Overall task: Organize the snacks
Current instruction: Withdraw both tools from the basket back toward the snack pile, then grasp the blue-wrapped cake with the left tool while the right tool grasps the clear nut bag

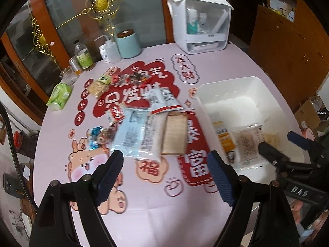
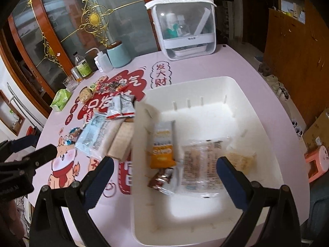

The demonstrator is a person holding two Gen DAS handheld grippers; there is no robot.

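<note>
Round bench (image 1: 144, 222) under a pink printed cloth, glass-door cabinet behind it, a white lidded dispenser (image 1: 199, 22) at the far edge.

White bin (image 2: 205, 90) sits on the right half of the bench. Already in it: an orange packet (image 2: 162, 146), a clear wrapped packet (image 2: 201, 164), a small dark brown packet (image 2: 161, 179) and something pale at the right wall, too blurred to name.

Loose snacks lie left of the bin: pale blue packet (image 1: 131, 131), white packet (image 1: 152, 138) and tan cracker pack (image 1: 174, 133) side by side, the cracker pack just beside the bin wall. A grey-white packet (image 1: 162, 98) sits farther back, with small snacks beyond it.

Left tool (image 1: 164, 168) is released, nothing between its fingers, hovering over bare cloth just near of the blue/white/tan row. Right tool (image 2: 164, 177) is also released and empty, over the near part of the bin.

Likely step: left tool picks next. Suggest taking the tan cracker pack first, since it's rigid and closest to the bin; straddle its narrow width and come down square. The flat film packets overlap, so pinch an edge, don't press flat.
</note>
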